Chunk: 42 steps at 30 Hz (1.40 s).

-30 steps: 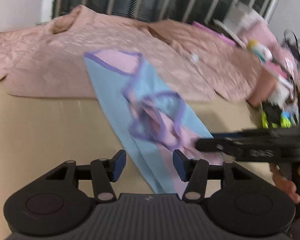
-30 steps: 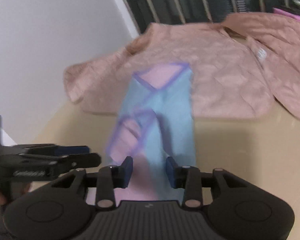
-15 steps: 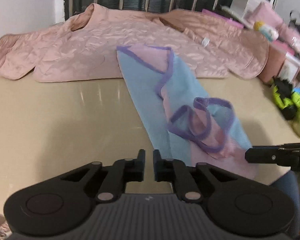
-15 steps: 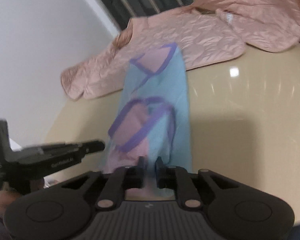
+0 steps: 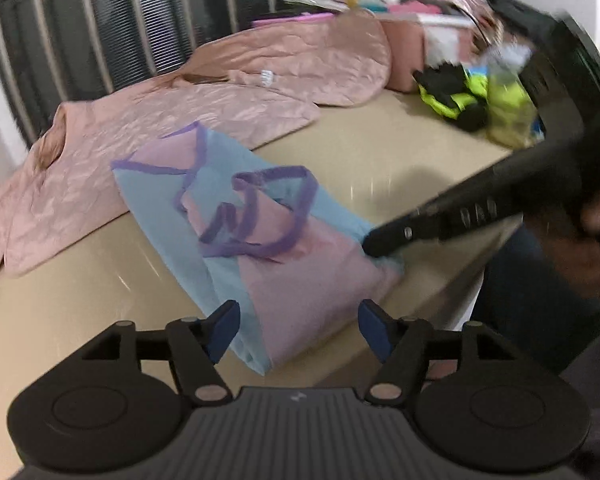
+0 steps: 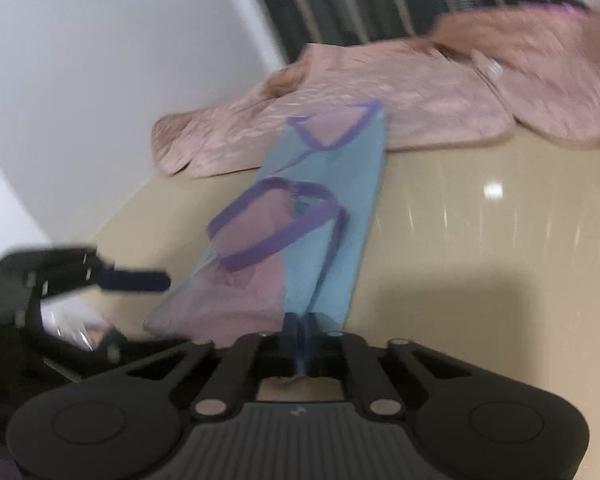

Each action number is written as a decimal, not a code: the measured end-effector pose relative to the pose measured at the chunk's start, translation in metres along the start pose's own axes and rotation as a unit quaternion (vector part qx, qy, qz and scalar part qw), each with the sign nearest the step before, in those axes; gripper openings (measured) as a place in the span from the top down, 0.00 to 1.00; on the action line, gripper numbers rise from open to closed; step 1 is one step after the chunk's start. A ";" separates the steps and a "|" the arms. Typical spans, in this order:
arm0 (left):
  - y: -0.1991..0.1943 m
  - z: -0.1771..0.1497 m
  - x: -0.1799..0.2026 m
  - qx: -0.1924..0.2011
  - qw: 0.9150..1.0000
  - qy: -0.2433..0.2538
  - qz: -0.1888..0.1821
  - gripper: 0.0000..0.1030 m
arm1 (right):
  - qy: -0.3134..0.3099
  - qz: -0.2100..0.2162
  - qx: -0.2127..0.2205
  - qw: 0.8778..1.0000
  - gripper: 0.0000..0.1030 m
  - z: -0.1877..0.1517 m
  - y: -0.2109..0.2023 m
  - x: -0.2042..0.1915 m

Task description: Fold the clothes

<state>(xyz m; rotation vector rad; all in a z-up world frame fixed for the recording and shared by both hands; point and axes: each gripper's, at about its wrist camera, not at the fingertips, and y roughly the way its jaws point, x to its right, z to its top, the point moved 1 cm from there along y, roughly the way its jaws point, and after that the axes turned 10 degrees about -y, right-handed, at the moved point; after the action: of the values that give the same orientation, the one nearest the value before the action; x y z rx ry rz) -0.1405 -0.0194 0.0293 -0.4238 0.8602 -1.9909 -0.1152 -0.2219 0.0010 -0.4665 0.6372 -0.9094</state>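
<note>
A blue and pink garment with purple trim (image 5: 256, 240) lies folded lengthwise on the beige table (image 5: 80, 288), its near end at the table's front edge. My left gripper (image 5: 298, 330) is open, its pads on either side of the garment's near end, not gripping. My right gripper (image 6: 302, 330) is shut on the garment's (image 6: 332, 216) near blue corner. In the left wrist view the right gripper (image 5: 384, 242) comes in from the right and pinches that corner. In the right wrist view the left gripper (image 6: 140, 280) shows at the left, blurred.
A pink quilted jacket (image 5: 180, 108) lies spread across the back of the table, under the garment's far end. Pink boxes (image 5: 412, 52) and neon yellow and black items (image 5: 472, 92) crowd the far right. A white wall (image 6: 80, 100) stands at the left.
My left gripper was shut half a second ago and is now open by the garment's near end. My right gripper has closed on the garment's near blue corner.
</note>
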 end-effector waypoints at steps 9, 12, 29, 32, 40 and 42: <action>0.006 -0.022 0.012 -0.036 0.997 0.070 -0.009 0.40 | 0.087 0.045 -0.035 0.995 1.00 -0.015 -0.012 0.008; 0.002 -0.025 0.009 -0.036 0.996 0.085 -0.014 0.52 | 0.044 0.038 -0.034 0.998 0.94 -0.017 -0.022 -0.006; -0.010 -0.022 -0.021 -0.047 0.998 0.022 -0.047 0.74 | -0.413 0.036 -0.020 0.910 0.62 -0.020 -0.008 -0.066; -0.010 -0.020 -0.025 -0.056 0.997 0.011 -0.054 0.83 | -0.381 0.048 -0.013 0.923 0.74 -0.020 -0.010 -0.060; -0.025 -0.008 -0.040 -0.068 0.992 -0.032 -0.096 0.97 | -0.304 0.090 0.002 0.948 0.94 -0.002 -0.033 -0.051; -0.027 0.000 -0.046 -0.061 0.993 -0.038 -0.096 0.96 | -0.295 0.096 0.019 0.951 0.94 0.007 -0.041 -0.047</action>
<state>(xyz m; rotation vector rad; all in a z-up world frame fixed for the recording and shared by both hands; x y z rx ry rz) -0.1322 0.0286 0.0503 -0.6692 0.9255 -2.0886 -0.1550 -0.2043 0.0460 -0.5958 0.1132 -0.5518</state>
